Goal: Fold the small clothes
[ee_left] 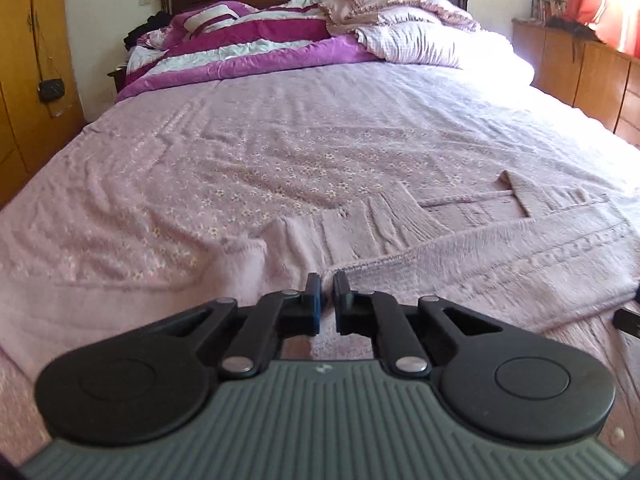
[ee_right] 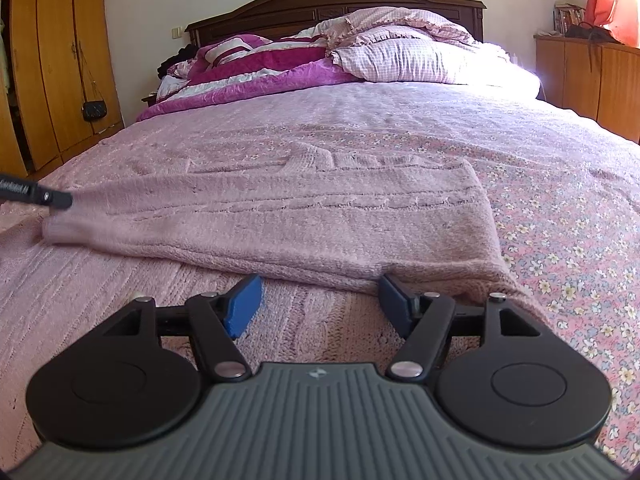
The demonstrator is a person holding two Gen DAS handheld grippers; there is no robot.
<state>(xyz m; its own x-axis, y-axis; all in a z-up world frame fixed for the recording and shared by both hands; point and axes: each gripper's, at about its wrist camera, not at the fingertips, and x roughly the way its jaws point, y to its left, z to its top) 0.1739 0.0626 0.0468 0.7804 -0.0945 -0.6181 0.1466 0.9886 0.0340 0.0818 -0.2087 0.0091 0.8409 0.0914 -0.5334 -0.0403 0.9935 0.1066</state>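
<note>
Close in, your left gripper [ee_left: 327, 286] has its jaws pinched nearly together on the near edge of the pink sweater [ee_left: 460, 248]; how much knit sits between the pads is hard to read, so the hold may be thin and could slip if you lift fast. Your right gripper [ee_right: 320, 300] stands wide, holding nothing, its right finger just under the sweater's folded hem [ee_right: 280, 216].

Risk: a one-sided pull could drag the fold crooked or bunch the bedspread [ee_right: 560, 208] beneath, since both are pink and fuzzy and their borders blur.

Sweater lies partly folded across the near part of the bed, between both grippers.

Farther off, the sleeves and collar are hard to make out. Pillows [ee_right: 400, 56] and purple quilt [ee_left: 248, 52] crowd the headboard [ee_right: 320, 4]; sunlight washes out the far right corner.
</note>
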